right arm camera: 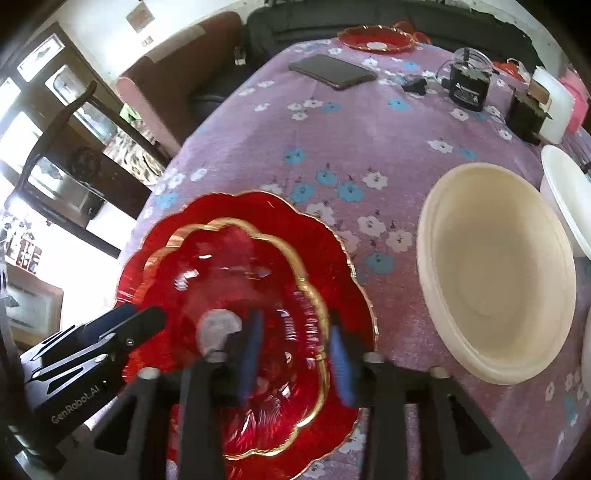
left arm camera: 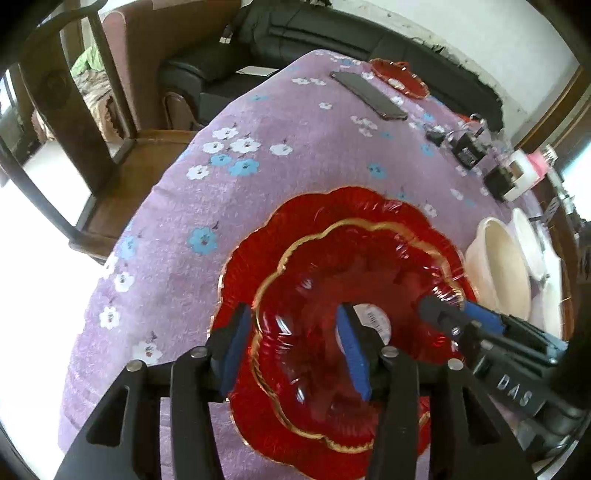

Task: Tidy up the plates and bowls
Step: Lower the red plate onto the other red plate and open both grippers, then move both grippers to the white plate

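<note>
A small red glass plate with a gold rim (left arm camera: 354,280) (right arm camera: 236,266) sits on top of a larger red scalloped plate (left arm camera: 255,251) (right arm camera: 332,258) on the purple flowered tablecloth. My left gripper (left arm camera: 295,350) is open, its blue pads straddling the small plate's left rim. My right gripper (right arm camera: 295,354) is open, its pads straddling the small plate's right rim; it shows in the left wrist view (left arm camera: 448,314). A cream bowl (right arm camera: 495,273) (left arm camera: 498,266) stands to the right. A white bowl (right arm camera: 565,199) stands beyond it. Another red plate (right arm camera: 376,38) (left arm camera: 400,79) lies at the far edge.
A dark phone (right arm camera: 332,72) (left arm camera: 369,95) lies at the far side. Black chargers (right arm camera: 469,86) and a white box (right arm camera: 554,107) stand at the far right. A black sofa (left arm camera: 295,33) and wooden furniture (left arm camera: 66,110) are beyond the table's left edge.
</note>
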A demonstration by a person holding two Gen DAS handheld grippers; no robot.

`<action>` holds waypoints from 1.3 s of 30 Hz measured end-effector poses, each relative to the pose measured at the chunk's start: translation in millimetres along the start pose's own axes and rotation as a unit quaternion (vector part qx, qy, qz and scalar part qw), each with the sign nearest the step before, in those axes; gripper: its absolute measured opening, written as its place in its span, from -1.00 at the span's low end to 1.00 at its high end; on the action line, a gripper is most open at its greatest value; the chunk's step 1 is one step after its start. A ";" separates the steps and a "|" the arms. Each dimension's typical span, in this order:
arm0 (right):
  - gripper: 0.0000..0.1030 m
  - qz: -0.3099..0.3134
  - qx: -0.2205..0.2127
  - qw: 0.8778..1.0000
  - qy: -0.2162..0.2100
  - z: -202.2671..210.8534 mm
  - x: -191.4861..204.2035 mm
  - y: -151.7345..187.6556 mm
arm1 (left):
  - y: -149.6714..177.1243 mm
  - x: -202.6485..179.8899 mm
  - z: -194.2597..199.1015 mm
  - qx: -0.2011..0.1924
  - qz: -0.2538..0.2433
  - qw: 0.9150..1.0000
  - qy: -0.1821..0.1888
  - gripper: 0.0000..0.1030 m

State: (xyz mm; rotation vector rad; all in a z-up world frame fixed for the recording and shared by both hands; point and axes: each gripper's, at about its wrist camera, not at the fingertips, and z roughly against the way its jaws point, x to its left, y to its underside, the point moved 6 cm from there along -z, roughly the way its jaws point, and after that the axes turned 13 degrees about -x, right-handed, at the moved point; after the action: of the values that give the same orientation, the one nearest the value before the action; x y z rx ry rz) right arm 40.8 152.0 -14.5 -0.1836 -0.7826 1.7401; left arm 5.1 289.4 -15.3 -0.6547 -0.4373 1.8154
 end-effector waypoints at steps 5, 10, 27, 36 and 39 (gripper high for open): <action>-0.03 0.026 -0.069 0.997 -0.008 36.3 5.9 -12.5 | -4.0 -2.5 18.4 -0.031 0.010 0.999 0.015 -0.07; -0.03 0.066 -0.184 0.981 0.011 122.6 -10.8 -12.5 | 2.8 -13.9 70.8 -0.105 -0.015 0.994 -0.004 -0.06; 0.56 -0.121 -0.249 0.948 0.159 264.8 -275.4 102.8 | 82.3 -133.1 164.3 -0.230 -0.098 0.964 0.089 0.79; 0.53 -0.163 -0.245 0.943 0.157 269.1 -323.2 94.3 | 100.9 -169.6 135.8 -0.178 -0.115 0.972 0.104 0.79; 0.53 -0.154 -0.246 0.947 0.135 259.5 -315.5 73.0 | 97.1 -185.5 135.1 -0.164 -0.132 0.971 0.115 0.79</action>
State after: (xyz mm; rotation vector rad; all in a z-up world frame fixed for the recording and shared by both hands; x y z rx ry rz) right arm -44.5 -247.8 56.6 -0.5927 -0.9712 1.1712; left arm -106.2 85.0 74.0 -0.9749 -0.6418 1.4076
